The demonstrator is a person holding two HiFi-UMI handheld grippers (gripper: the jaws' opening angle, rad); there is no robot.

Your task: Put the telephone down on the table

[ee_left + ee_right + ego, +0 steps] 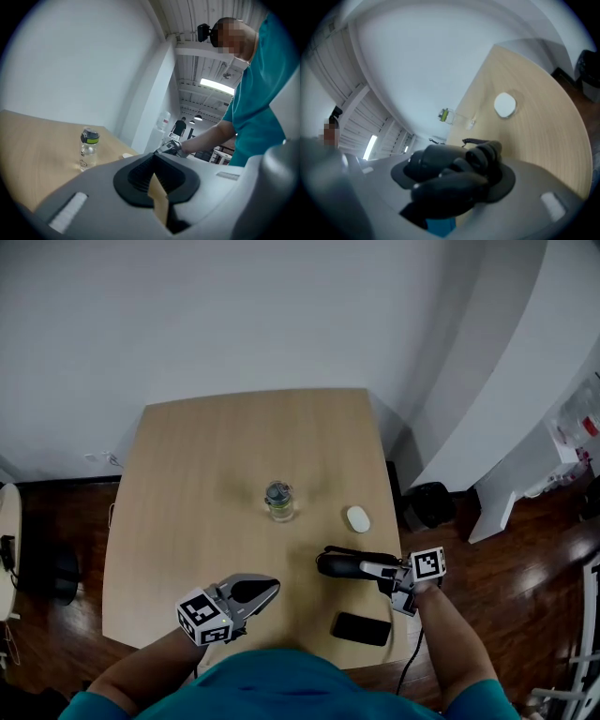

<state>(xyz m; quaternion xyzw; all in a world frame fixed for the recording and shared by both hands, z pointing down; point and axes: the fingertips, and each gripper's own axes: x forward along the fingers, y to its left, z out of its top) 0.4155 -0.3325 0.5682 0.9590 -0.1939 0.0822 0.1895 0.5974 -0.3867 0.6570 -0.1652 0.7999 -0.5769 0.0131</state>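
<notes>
telephone [342, 564] | clamped in R gripper [367, 568], over table [187, 521] | L gripper [270, 587] jaws closed, empty | bottle [278, 500] mid-table

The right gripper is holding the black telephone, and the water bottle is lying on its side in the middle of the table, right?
Not quite. The water bottle is not lying on its side: it stands upright in the middle of the table, as the left gripper view shows. The rest is right: the right gripper is holding the black telephone.
</notes>
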